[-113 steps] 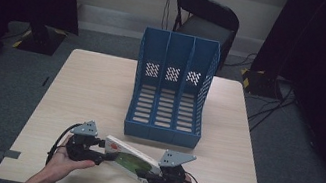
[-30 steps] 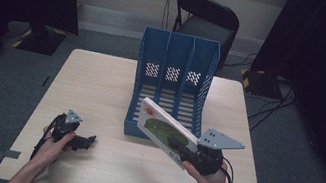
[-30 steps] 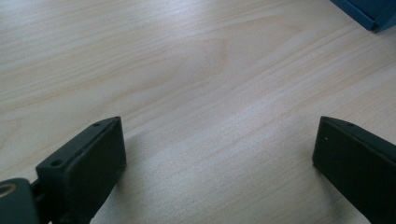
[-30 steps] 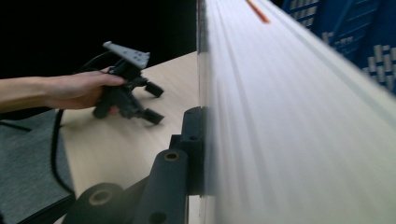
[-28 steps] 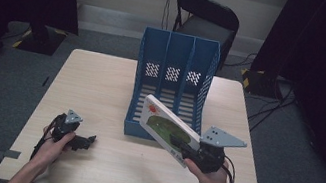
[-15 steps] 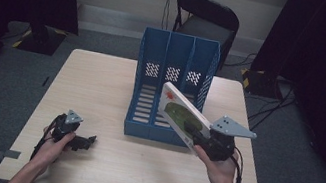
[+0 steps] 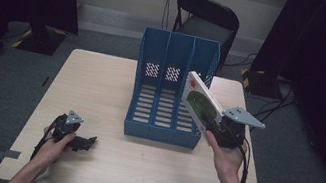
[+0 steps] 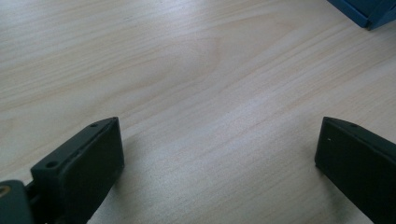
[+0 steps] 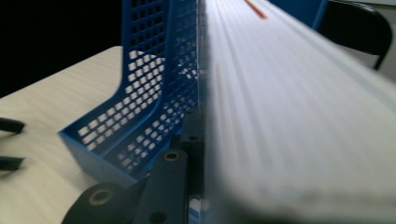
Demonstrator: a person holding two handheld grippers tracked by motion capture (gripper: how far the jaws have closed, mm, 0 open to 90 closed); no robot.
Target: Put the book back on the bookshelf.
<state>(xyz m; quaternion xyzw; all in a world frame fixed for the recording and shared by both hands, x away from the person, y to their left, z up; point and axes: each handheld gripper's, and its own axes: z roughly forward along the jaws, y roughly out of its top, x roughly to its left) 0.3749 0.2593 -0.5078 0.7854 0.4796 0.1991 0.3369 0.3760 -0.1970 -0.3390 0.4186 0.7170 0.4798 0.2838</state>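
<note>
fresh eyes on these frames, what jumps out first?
The blue three-slot file rack mid-table, and the white book with a green cover picture held tilted at the rack's right side, clamped in the right gripper. The left gripper rests open on the table at front left.

Here is the surface (image 7: 102,81), a pale wood-grain top with rounded corners, standing on grey carpet. Sitting directly on it, toward the far middle, is a blue file rack (image 7: 171,88) with three upright compartments and slotted floors, its open front facing the near edge. Down at the near left, the left tool (image 7: 82,143) rests on the wood, jaws spread wide apart with bare grain between them, well apart from the rack.
</note>
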